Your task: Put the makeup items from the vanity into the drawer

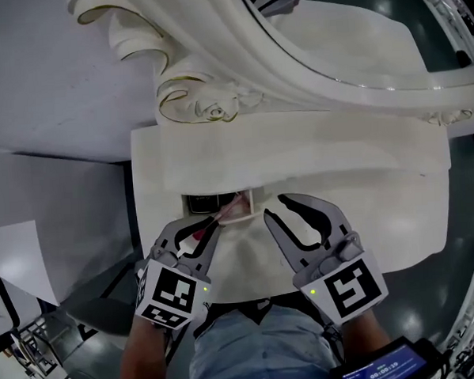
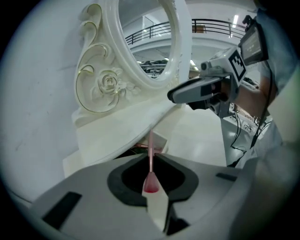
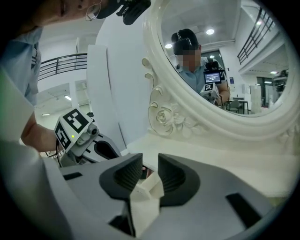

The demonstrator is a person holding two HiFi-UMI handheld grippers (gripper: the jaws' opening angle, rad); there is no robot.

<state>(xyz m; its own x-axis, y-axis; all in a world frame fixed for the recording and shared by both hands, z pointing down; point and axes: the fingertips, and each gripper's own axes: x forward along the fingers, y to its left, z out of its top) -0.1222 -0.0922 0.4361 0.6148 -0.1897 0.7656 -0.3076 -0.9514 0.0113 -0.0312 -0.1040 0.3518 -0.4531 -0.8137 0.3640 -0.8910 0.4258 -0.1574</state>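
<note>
The left gripper (image 1: 211, 226) pinches a slim pink makeup stick (image 2: 150, 180) by its wider end. The thin end points at the small open drawer (image 1: 249, 200) under the front edge of the vanity top (image 1: 330, 152), towards its left corner. Just right of the drawer, the right gripper (image 1: 275, 206) hangs over the same front edge, jaws a little apart with nothing between them. The carved mirror frame (image 1: 204, 99) stands along the back edge.
</note>
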